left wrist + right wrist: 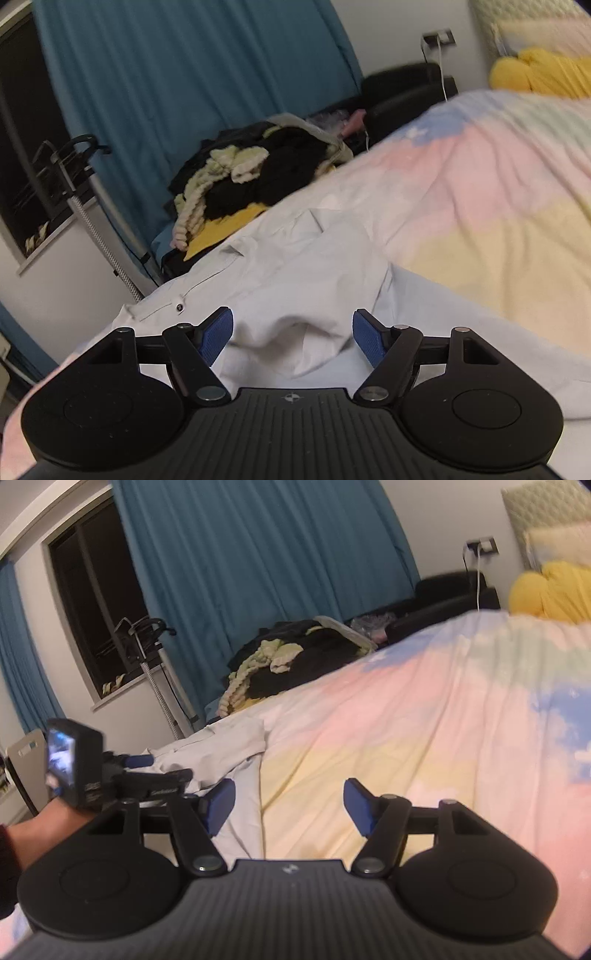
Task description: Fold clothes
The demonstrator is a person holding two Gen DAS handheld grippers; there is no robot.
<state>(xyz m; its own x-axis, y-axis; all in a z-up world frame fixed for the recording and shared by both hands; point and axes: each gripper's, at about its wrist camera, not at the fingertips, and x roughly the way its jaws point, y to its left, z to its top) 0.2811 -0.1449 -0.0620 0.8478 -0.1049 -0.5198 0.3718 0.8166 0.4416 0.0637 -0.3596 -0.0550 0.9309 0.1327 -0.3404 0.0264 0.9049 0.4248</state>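
my left tongs [292,338] and right tongs [289,808] both stand spread, pinching nothing. the white shirt [295,266] lies rumpled on the bed [406,720], under my left tongs. it looks light and floppy, so i'd pinch an edge or a sleeve hem.

A pale grey-white shirt [295,280] lies on a pastel pink, yellow and blue bedcover [498,221] before teal curtains [192,74].

The room is lit evenly by soft indoor light, the window [99,602] seen black. Straight lines are bowed by the fisheye, the teal curtain [192,74] curved at the edges. Motion blur is smeared across the pastel bedcover [498,192] and yellow cushion [554,590]. Only faint shadows are cast in the white garment [288,280].
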